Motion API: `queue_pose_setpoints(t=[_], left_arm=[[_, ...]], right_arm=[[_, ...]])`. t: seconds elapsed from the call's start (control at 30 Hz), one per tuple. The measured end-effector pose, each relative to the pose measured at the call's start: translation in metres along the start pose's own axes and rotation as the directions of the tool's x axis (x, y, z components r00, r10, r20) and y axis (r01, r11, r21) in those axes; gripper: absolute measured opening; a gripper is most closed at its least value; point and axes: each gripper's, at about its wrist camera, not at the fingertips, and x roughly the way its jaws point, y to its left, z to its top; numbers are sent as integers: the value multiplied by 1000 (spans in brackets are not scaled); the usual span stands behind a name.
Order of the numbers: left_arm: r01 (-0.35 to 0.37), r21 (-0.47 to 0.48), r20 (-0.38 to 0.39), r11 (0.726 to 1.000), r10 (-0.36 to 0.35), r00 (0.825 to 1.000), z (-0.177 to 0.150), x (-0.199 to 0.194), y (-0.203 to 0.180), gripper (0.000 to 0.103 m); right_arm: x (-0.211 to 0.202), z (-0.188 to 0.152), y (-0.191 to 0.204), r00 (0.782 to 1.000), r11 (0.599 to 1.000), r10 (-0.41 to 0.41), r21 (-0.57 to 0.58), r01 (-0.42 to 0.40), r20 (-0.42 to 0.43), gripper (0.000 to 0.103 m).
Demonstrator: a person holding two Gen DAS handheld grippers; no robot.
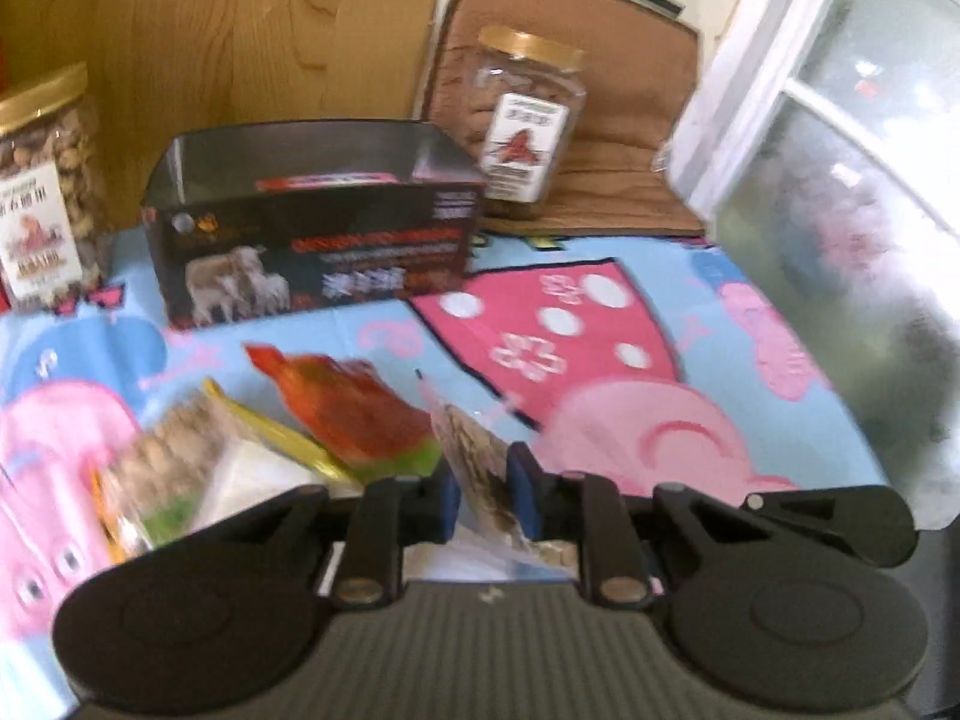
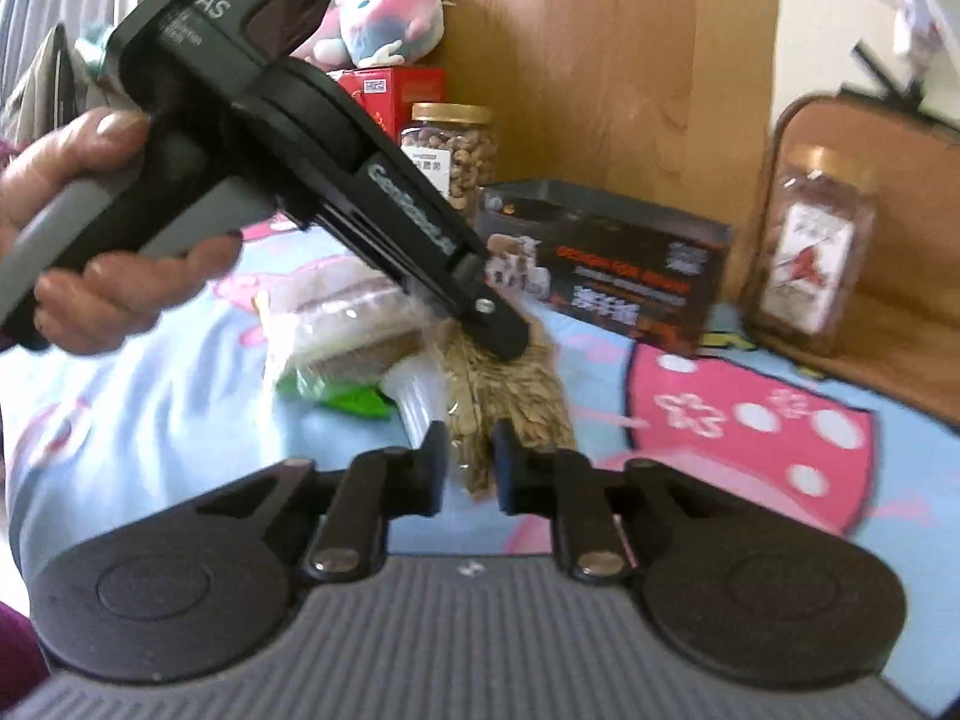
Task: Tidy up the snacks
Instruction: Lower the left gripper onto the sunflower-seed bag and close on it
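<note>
My left gripper [image 1: 480, 489] is shut on a clear bag of seeds [image 1: 480, 456]. The right wrist view shows that left gripper [image 2: 498, 330] coming in from the upper left, pinching the top of the seed bag [image 2: 510, 396]. My right gripper [image 2: 470, 468] is shut on the lower end of the same bag. Other snack packets lie left of it: a red and green one [image 1: 354, 408], a yellow-edged one [image 1: 192, 450] and a clear pack of bars [image 2: 342, 324]. An open black box [image 1: 312, 222] stands behind them on the cartoon cloth [image 1: 630, 360].
A nut jar with a gold lid [image 1: 45, 192] stands at the far left and another jar [image 1: 528, 132] on a brown cushion [image 1: 630, 120] at the back. A wooden panel [image 1: 210, 30] backs the table. A window [image 1: 840, 150] is on the right. A plush toy [image 2: 384, 18] sits on a red box [image 2: 390, 96].
</note>
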Motion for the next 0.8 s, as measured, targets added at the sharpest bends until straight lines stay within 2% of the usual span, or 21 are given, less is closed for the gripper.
queue_pose_setpoints(t=[0.13,0.23,0.3,0.33,0.37,0.43,0.5,0.57,0.63,0.73,0.8], left_arm=[[12,26,16,1000,-13,1000,-33,-12,-30,18],[17,15,14,1000,-18,1000,-63,-22,-41,18],[-8,0,26,1000,8,1000,-85,-29,-41,18],[-26,-11,40,1000,27,999,-96,-33,-38,18],[-30,-29,47,999,31,998,-104,-37,-36,19],[-22,-65,51,998,25,998,-119,-45,-28,22],[-24,-64,59,998,28,998,-130,-53,-22,26],[-38,-45,78,998,41,996,-138,-60,-22,40],[-34,-36,100,999,37,994,-143,-67,-20,50],[-32,-28,95,999,34,995,-143,-68,-21,51],[-41,-23,82,999,43,996,-145,-67,-20,50]], right_arm=[[-36,-17,16,1000,997,-11,-81,10,-10,17],[-48,-28,28,999,992,26,-120,-31,-47,21],[-52,-36,30,994,990,73,-115,-82,-79,35],[-57,-41,30,993,990,82,-104,-90,-82,48],[-59,-44,28,993,991,84,-93,-92,-78,54],[-65,-50,20,992,994,98,-39,-102,-84,54],[-71,-55,9,990,991,119,71,-114,-72,54],[-71,-56,-2,988,974,144,187,-131,-58,54],[-67,-58,-5,985,957,167,251,-149,-51,55],[-55,-58,1,975,941,214,282,-189,-62,55],[-48,-57,10,967,943,242,254,-215,-82,55]])
